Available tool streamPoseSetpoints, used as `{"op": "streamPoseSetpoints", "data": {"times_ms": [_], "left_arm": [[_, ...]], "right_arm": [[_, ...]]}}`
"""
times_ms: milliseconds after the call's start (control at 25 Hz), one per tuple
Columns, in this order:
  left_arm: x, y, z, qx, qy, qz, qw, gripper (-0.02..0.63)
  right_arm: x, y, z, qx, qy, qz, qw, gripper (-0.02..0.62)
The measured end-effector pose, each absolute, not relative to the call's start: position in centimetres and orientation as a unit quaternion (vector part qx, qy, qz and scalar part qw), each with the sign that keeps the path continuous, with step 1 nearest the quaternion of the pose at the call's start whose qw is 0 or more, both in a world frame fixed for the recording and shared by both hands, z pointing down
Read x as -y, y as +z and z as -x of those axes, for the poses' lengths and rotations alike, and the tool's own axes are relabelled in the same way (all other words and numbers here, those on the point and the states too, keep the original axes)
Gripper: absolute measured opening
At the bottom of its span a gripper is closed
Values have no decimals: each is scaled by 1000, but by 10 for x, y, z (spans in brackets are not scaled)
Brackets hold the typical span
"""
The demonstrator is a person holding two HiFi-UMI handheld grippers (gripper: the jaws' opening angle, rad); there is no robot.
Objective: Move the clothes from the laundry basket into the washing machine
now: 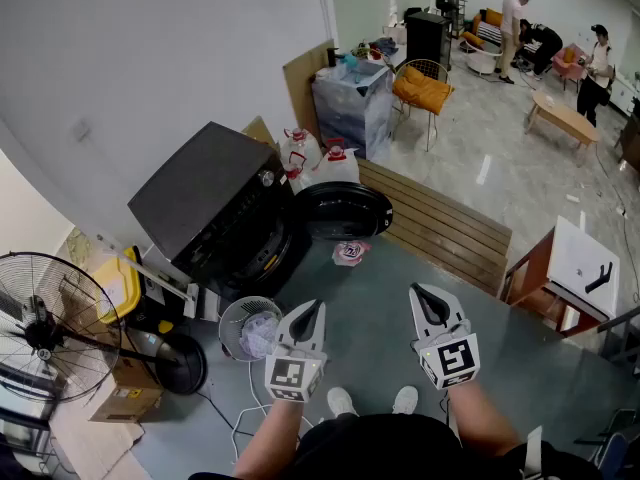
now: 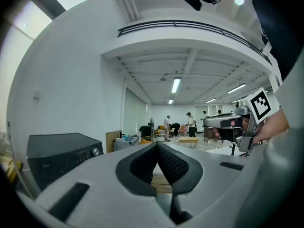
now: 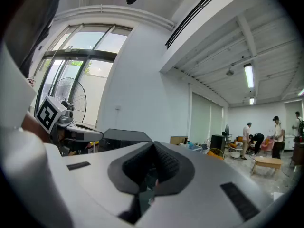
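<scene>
- Waiting at the start of a pick, as I judge it: the left gripper (image 1: 308,315) and the right gripper (image 1: 432,306) are both clenched on nothing.
- The white round wire laundry basket (image 1: 228,318), with pale clothes (image 1: 260,336) inside, stands at 8 o'clock of the left gripper.
- The boxy black washing machine (image 1: 215,203) is at 11 o'clock, its round door (image 1: 335,211) open.
- Next, the jaws must part, dip into the basket and pinch a garment.

Washing machine (image 1: 215,198) interior (dark, indistinct)

I hold my left tool (image 1: 316,306) and right tool (image 1: 417,290) side by side, roughly level, jaws together on both, empty.
</scene>
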State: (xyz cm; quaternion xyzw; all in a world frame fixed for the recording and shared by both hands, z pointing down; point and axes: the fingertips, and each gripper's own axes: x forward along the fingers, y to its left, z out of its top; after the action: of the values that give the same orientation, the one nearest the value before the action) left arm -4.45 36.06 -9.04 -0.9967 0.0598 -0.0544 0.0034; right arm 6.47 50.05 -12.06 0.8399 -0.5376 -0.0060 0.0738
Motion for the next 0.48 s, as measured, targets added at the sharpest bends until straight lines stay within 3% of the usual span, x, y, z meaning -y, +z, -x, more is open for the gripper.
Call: {"op": "streamPoseSetpoints", "data": {"times_ms": [480], "left_arm": [[-320,-81,60,-38,-63,997,6,5]], "right_arm": [[-463,-121,-54,521,8,-853,35,5]]}}
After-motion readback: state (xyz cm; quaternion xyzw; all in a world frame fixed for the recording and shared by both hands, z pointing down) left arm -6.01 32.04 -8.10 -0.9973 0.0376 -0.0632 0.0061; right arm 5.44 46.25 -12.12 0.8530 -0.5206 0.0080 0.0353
